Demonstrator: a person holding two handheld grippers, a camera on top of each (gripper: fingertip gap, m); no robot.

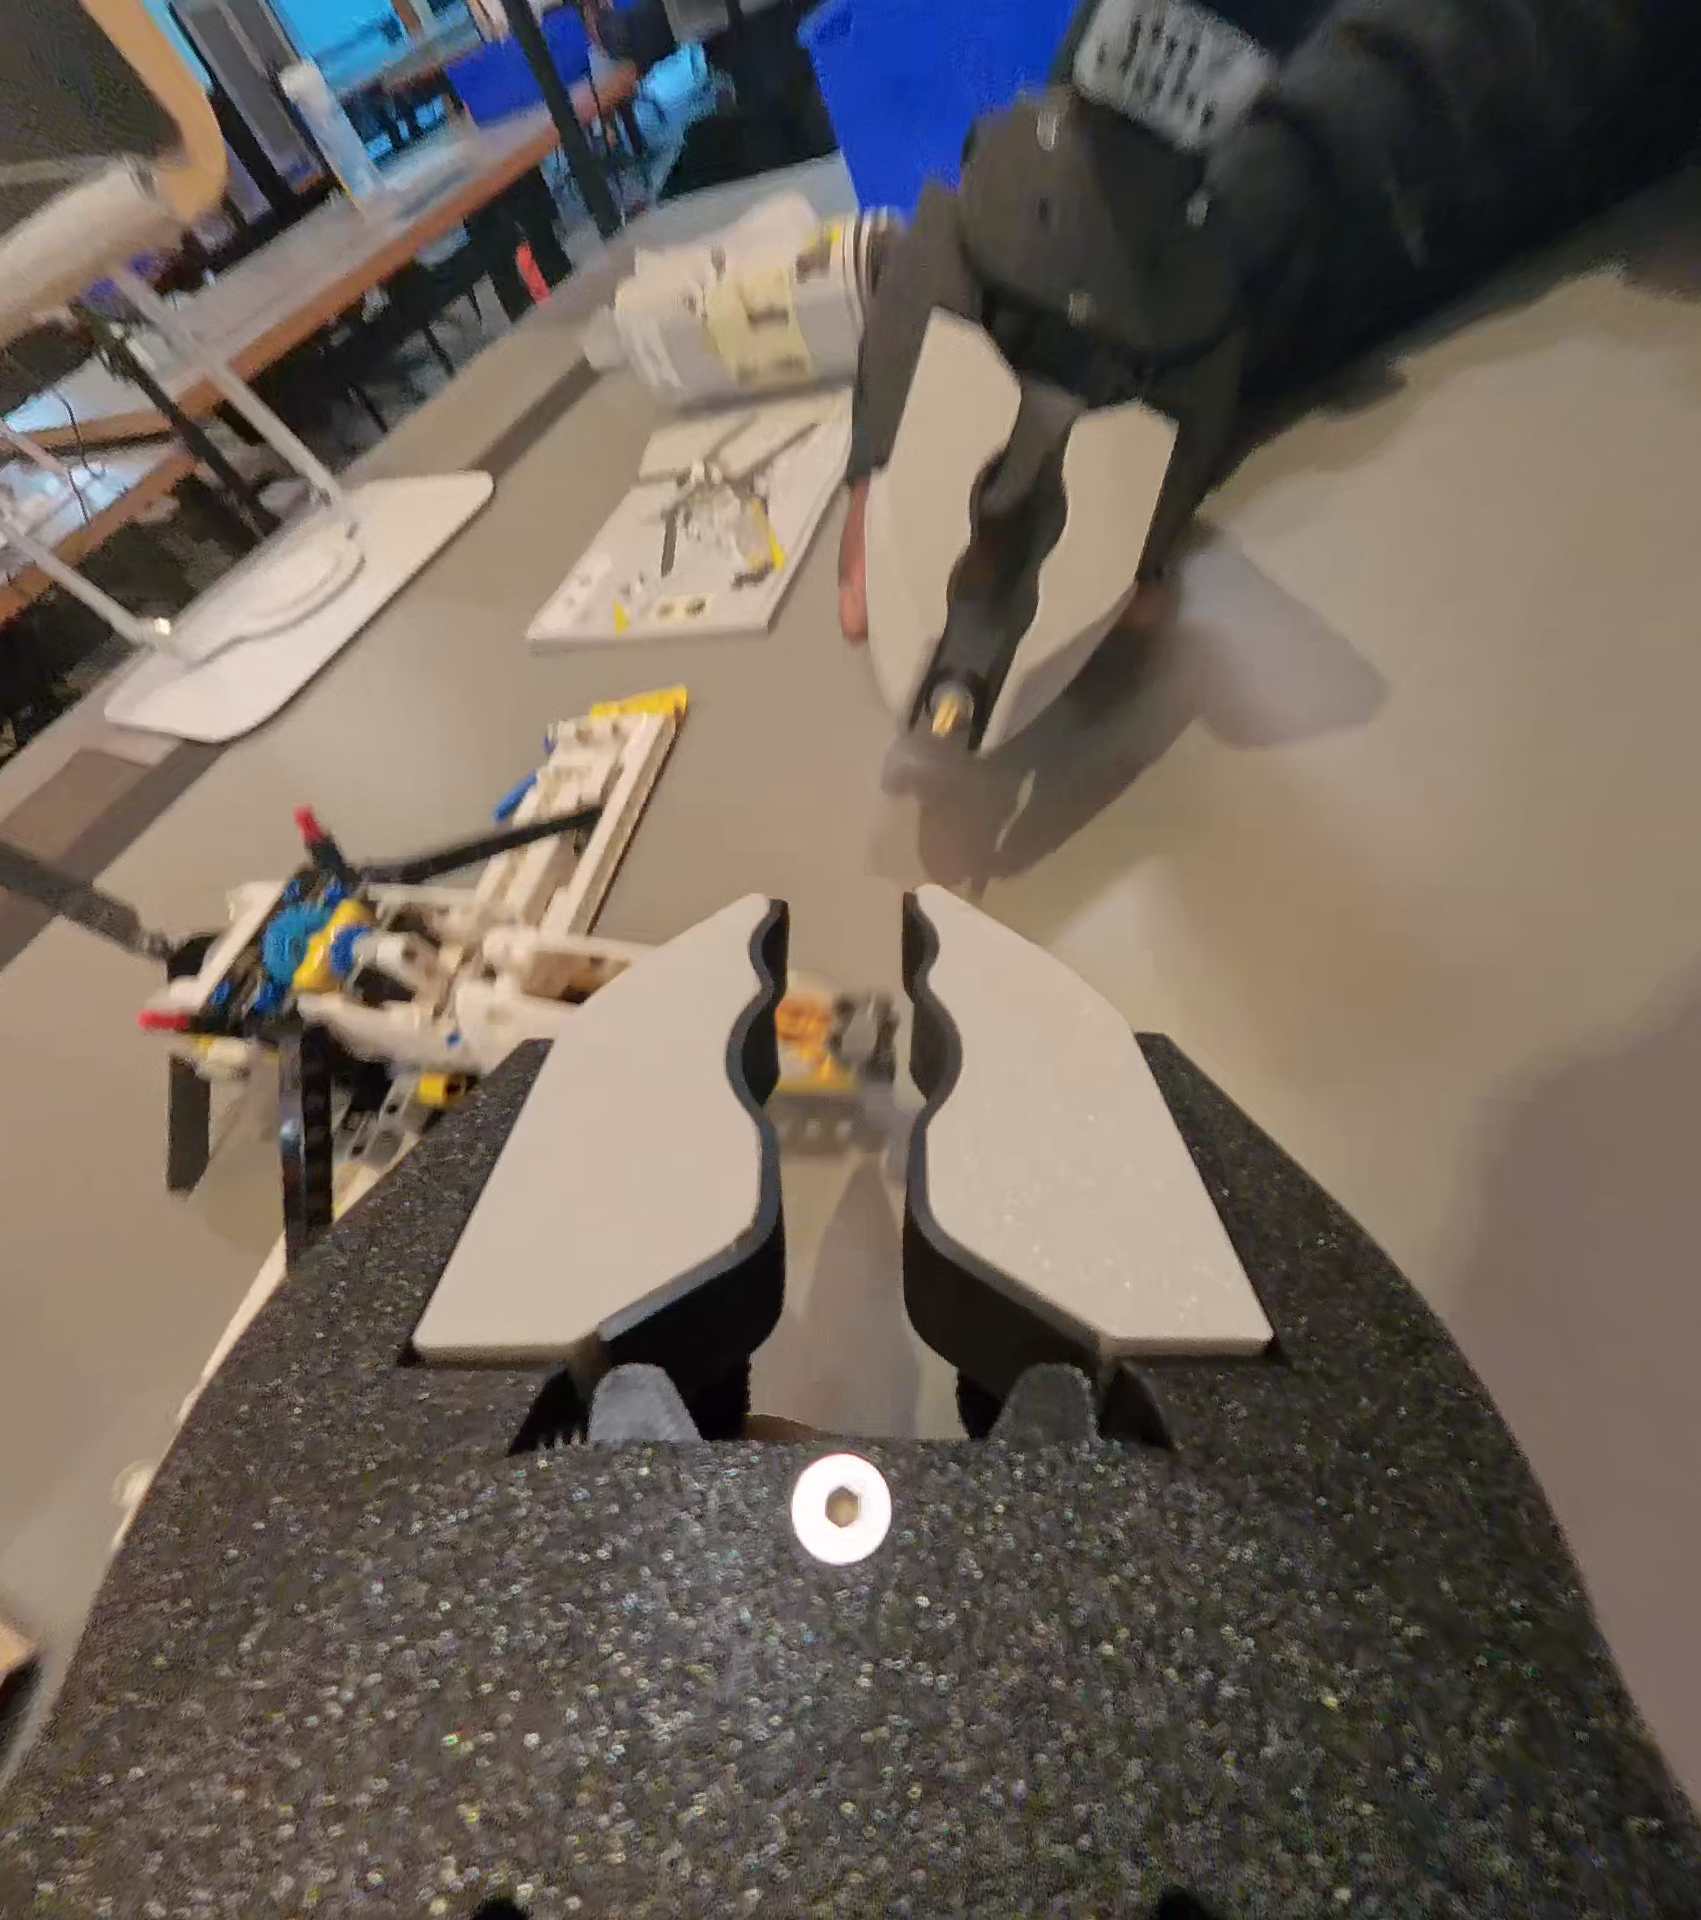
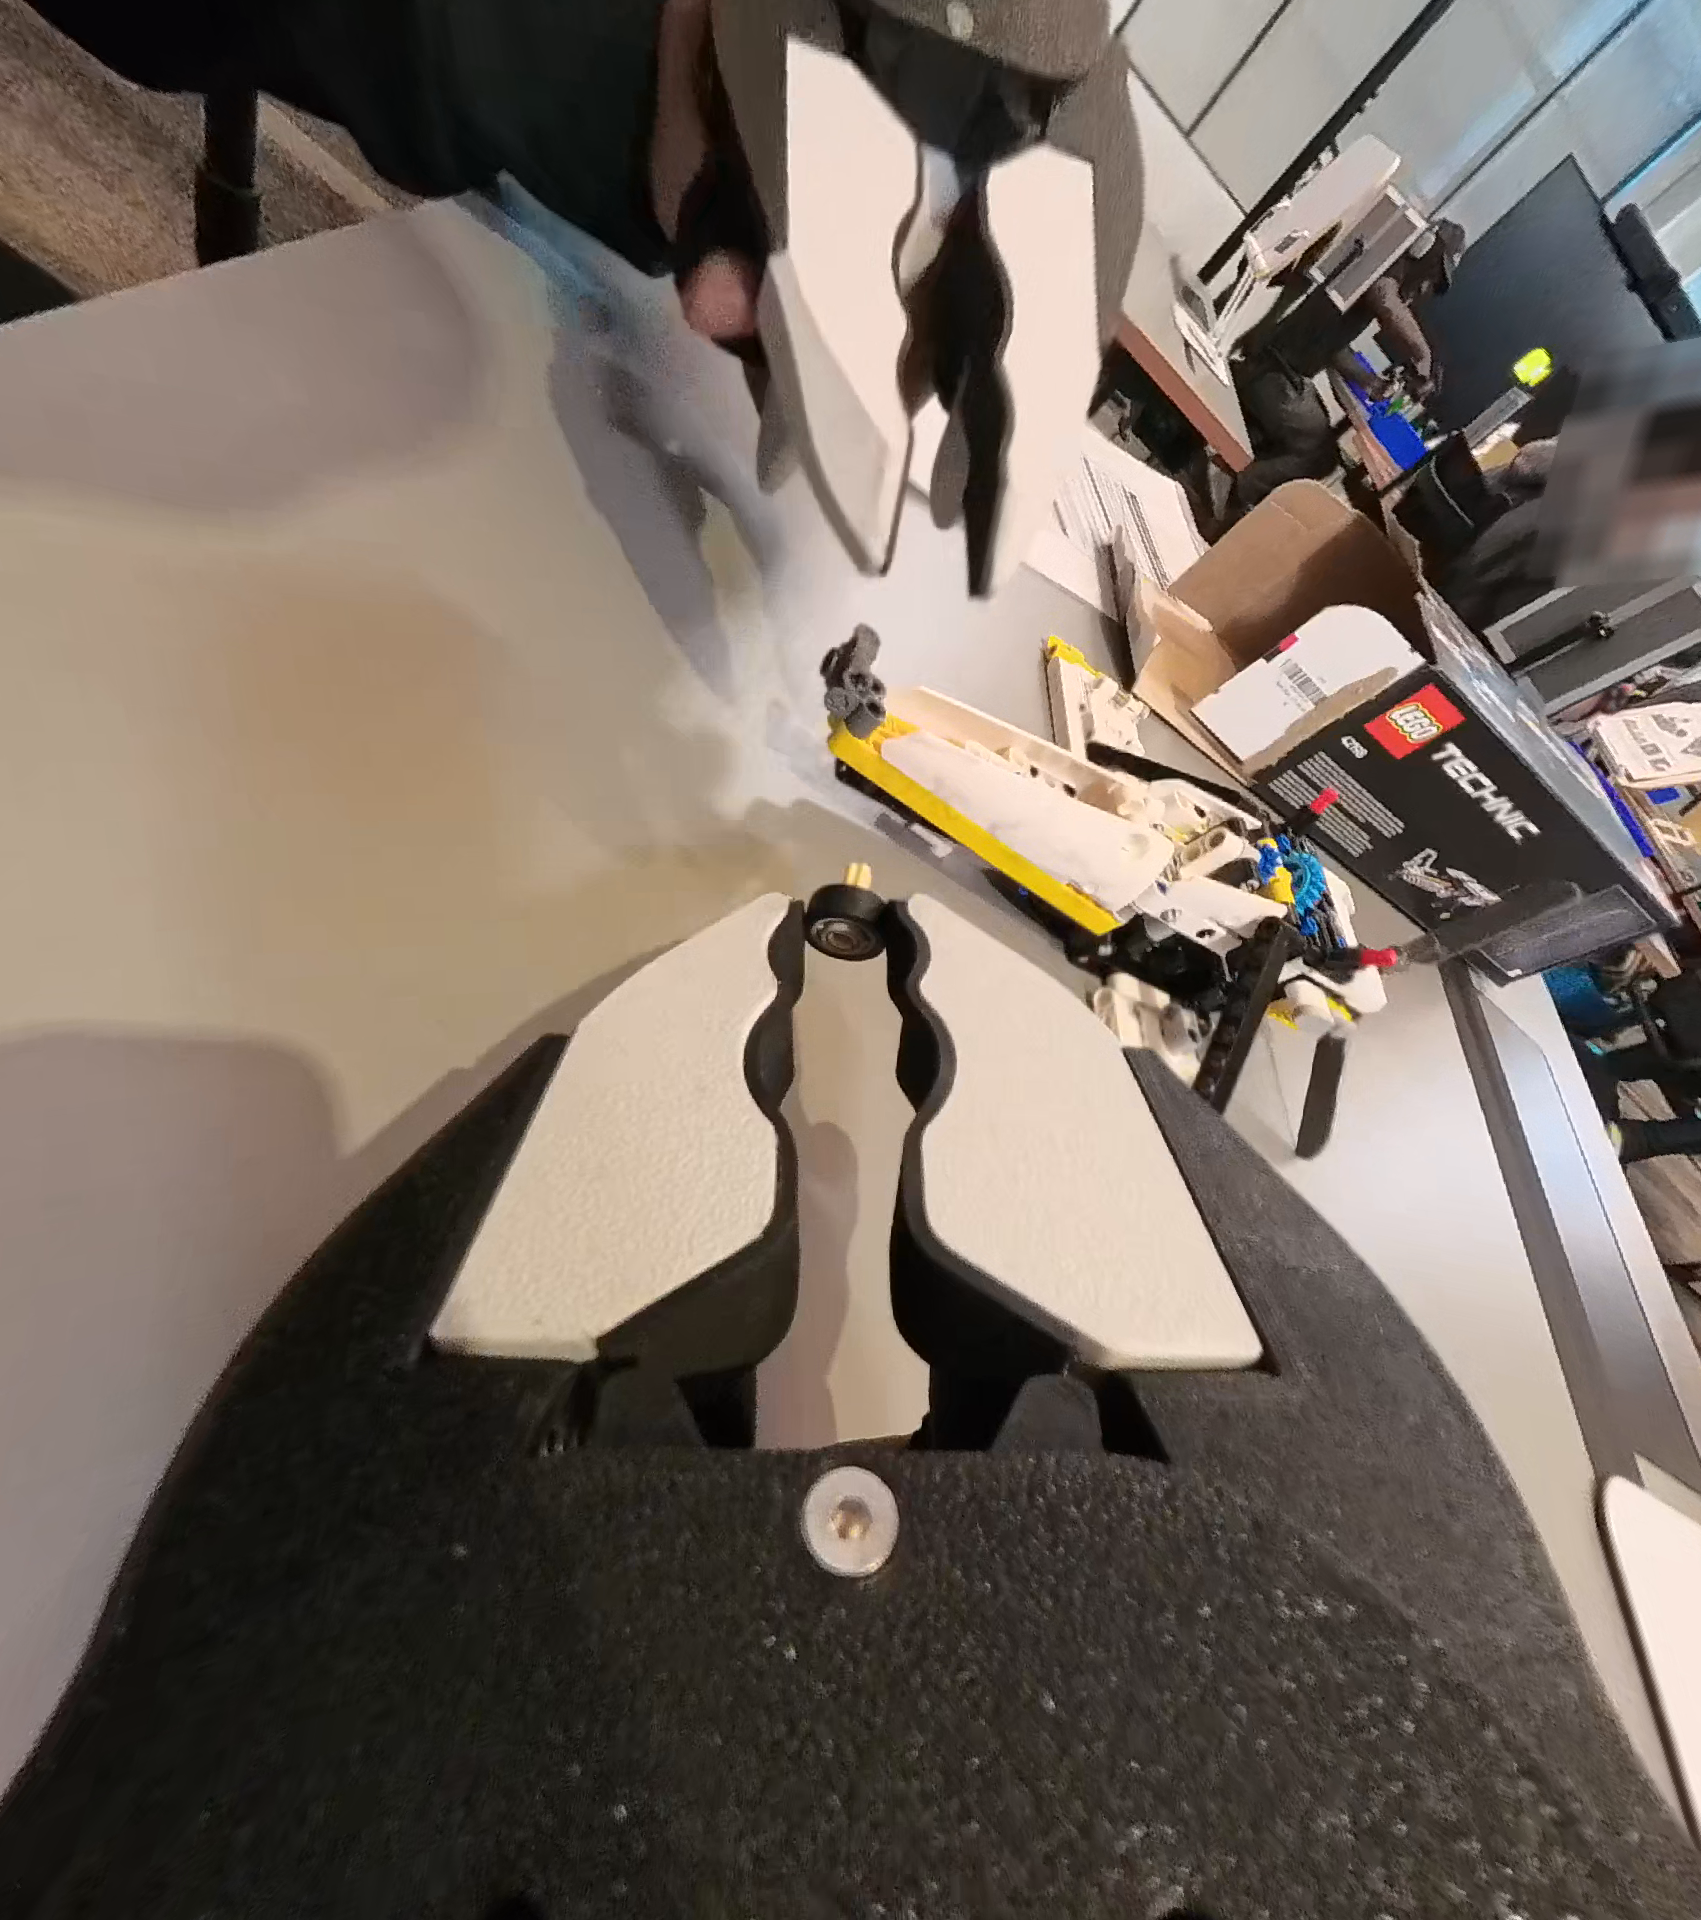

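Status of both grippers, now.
Left gripper: open, holding nothing.
Right gripper: closed on a small black wheel with a tan axle.

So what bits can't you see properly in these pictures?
- Left wrist view: the toy helicopter is smeared by motion blur, and its tail end is hidden behind the left gripper.
- Left wrist view: the instruction booklet drawings are too small and blurred.
- Right wrist view: the small black wheel in the right gripper hides most of its tan axle.
- Right wrist view: the cardboard box contents are out of sight.
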